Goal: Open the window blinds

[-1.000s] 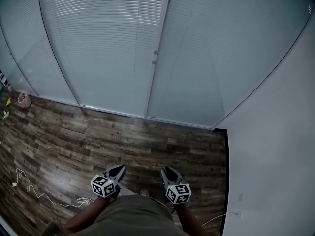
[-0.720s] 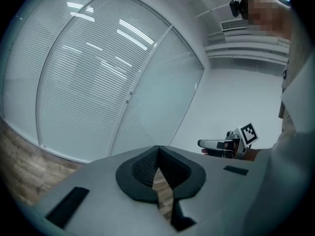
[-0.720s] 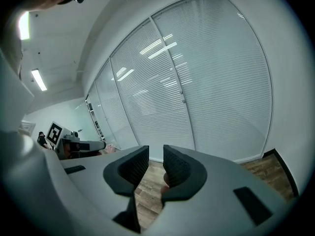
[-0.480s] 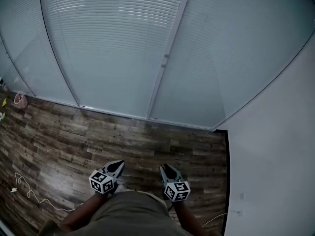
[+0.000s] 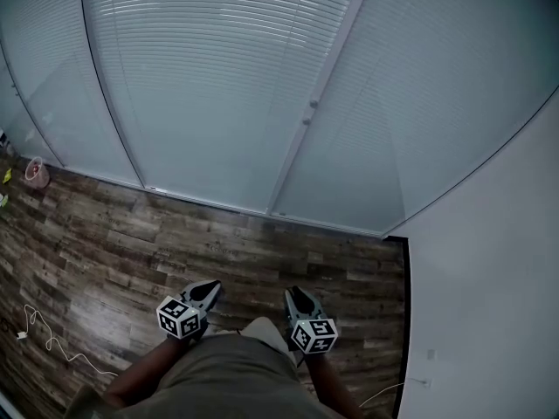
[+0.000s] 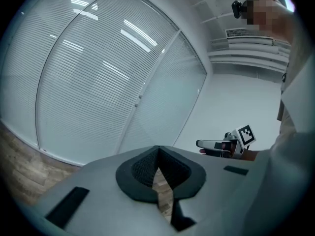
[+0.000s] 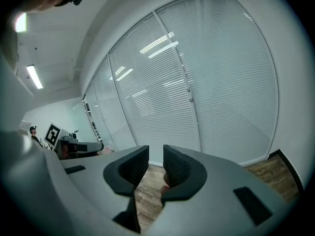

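While mullion shifts rightward, blinds closed

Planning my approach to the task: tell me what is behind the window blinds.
Nothing shows through: the window blinds hang with slats shut across each panel, down to the wooden floor. Whatever lies beyond them is covered.
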A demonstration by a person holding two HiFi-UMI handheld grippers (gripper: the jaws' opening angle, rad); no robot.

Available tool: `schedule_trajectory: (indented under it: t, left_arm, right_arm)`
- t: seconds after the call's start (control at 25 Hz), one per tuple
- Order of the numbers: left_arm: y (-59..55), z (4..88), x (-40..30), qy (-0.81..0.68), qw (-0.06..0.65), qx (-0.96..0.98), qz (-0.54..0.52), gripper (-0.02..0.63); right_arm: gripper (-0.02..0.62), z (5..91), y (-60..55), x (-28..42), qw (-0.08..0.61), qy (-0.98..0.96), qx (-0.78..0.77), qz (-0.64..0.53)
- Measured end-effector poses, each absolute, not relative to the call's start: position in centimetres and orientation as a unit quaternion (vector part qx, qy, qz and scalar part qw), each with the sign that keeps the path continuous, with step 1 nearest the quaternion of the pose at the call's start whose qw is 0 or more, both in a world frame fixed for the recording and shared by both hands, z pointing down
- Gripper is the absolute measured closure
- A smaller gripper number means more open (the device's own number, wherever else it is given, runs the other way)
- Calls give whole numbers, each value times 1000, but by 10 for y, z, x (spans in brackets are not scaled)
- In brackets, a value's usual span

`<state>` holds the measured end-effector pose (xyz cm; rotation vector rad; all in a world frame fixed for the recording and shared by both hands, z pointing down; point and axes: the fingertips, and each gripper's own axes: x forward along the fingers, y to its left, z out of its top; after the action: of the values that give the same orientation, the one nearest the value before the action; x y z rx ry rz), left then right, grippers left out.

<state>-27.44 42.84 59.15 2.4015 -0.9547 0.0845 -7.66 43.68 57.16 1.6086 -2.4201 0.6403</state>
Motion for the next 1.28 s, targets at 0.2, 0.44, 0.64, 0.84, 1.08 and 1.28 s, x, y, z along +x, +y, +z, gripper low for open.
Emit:
schedule_trajectory:
  t: [0.2, 0.44, 0.64, 0.84, 1.08, 1.28]
  left_arm:
    - [404, 583, -264, -366, 272, 890, 19, 591]
    - [369, 561, -228, -379, 258, 888, 14, 591]
    - [339, 552, -178, -386, 248, 888, 16, 591]
    - [336, 550, -144, -391, 243, 888, 24, 591]
    - [344, 560, -126, -412, 253, 875, 23, 591]
    - [329, 570, -117, -420, 259, 869, 24, 591]
  right_arm:
    - [499, 561, 413, -64, 87, -818, 530, 205]
    - [499, 536, 376, -18, 87, -822, 530, 189]
    - [499, 523, 345, 27, 89, -830, 524, 172]
    - [499, 526, 335, 57, 88, -832, 519, 176]
    - [499, 532, 335, 77, 99, -843, 503, 164]
    - [499, 541, 316, 89, 105, -845, 498, 165]
